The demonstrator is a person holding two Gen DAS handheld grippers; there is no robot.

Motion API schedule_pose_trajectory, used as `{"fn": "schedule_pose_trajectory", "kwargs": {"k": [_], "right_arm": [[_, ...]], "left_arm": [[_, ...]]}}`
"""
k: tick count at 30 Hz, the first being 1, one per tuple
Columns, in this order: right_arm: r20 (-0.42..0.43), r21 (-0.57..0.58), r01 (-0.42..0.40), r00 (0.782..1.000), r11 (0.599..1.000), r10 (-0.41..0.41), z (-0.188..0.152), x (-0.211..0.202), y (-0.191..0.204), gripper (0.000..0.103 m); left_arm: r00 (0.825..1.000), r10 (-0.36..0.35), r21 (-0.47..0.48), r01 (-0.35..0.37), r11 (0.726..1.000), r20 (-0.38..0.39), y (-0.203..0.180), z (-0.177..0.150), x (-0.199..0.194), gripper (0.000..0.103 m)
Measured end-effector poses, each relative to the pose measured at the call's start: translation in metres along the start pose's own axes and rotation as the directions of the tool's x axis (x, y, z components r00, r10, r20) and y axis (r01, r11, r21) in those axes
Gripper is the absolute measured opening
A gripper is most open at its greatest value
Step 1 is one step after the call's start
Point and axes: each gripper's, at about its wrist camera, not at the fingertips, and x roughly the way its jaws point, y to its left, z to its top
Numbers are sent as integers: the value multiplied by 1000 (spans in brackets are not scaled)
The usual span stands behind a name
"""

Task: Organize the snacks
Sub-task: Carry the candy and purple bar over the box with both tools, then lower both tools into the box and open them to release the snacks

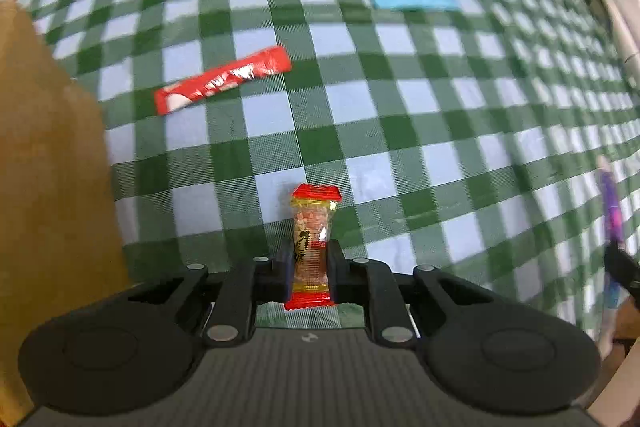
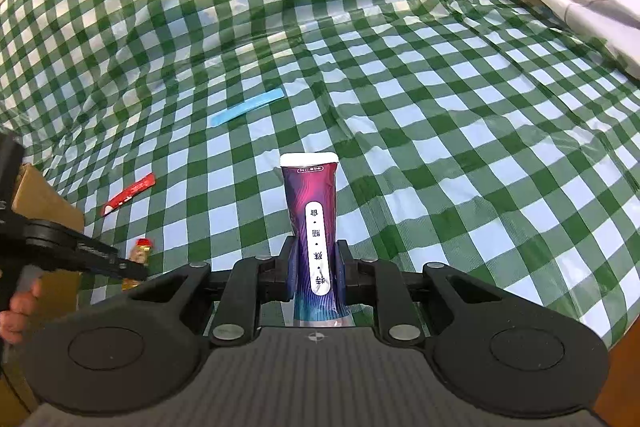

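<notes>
Snacks in crinkly plastic wrappers are what I handle: my left tool is clamped across the middle of a small clear packet with red crimped ends, my right tool likewise on a purple glossy pouch with a white top. Both seem light, soft and slippery, so I judge mid-body grips safest. A flat red stick packet and a flat blue one lie on the green-checked bench cloth, near a brown cardboard box.

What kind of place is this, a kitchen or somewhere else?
Probably a home table, maybe a dining table, though no room shows. A green checked tablecloth covers it, loose snack packets like the red stick packet lie about, and a cardboard box stands at one side.
</notes>
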Motion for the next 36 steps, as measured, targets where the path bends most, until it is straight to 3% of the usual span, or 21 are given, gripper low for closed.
{"fn": "schedule_pose_trajectory", "kwargs": {"k": [9,17,21,25,36], "right_arm": [[44,-25,-43,998,999,44,0,-45,38,20],[43,-126,-204,977,971,211,-23,-113,125,20],[-28,-171,-313,949,934,313,-41,-134,176,20],[-68,-228,-369,929,901,364,-50,-147,221,20],[-126,-338,-389,921,857,369,-59,-156,280,20]], "left_arm": [[987,64,-35,-59,998,145,17,-57,-132,17],[953,135,-105,-111,988,270,69,-132,-234,17],[942,165,-155,-124,980,292,96,-162,-259,17],[936,179,-199,-121,972,302,126,-187,-277,17],[934,190,-274,-106,956,301,181,-211,-283,17]]}}
